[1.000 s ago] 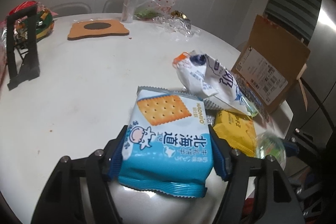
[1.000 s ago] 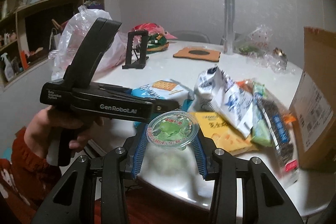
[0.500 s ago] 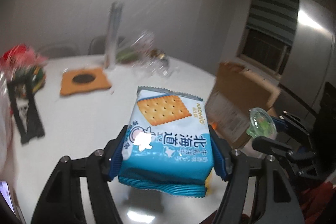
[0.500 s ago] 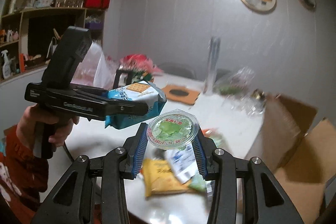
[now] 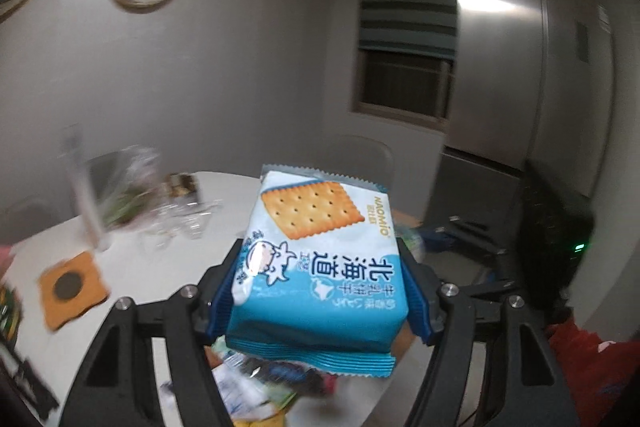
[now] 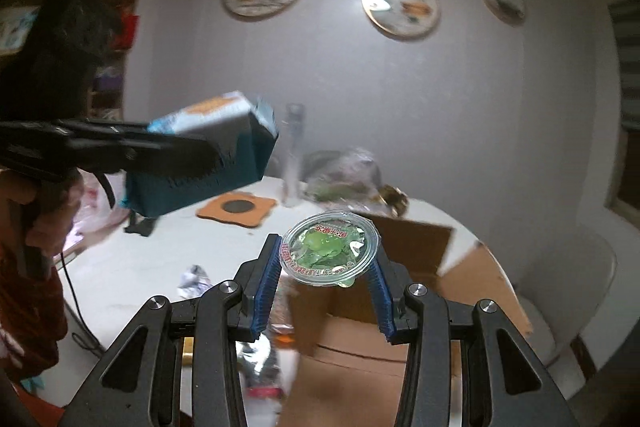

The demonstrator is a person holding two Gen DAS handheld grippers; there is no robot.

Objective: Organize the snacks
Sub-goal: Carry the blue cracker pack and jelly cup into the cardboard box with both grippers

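both claws clamped, left gripper [image 5: 320,291] on cracker packet [image 5: 318,263], right gripper [image 6: 325,281] on jelly cup [image 6: 330,253], best lowered level into the cardboard box [image 6: 404,311].

White round table [image 6: 132,267], surface bearing: orange mat with dark centre disc [image 6: 237,207]; upright clear roll [image 6: 293,155] just behind it; crumpled clear wrappers [image 6: 344,175] alongside; open cardboard box [image 6: 404,307] near the right edge; loose snack packets [image 5: 256,383], blurred.
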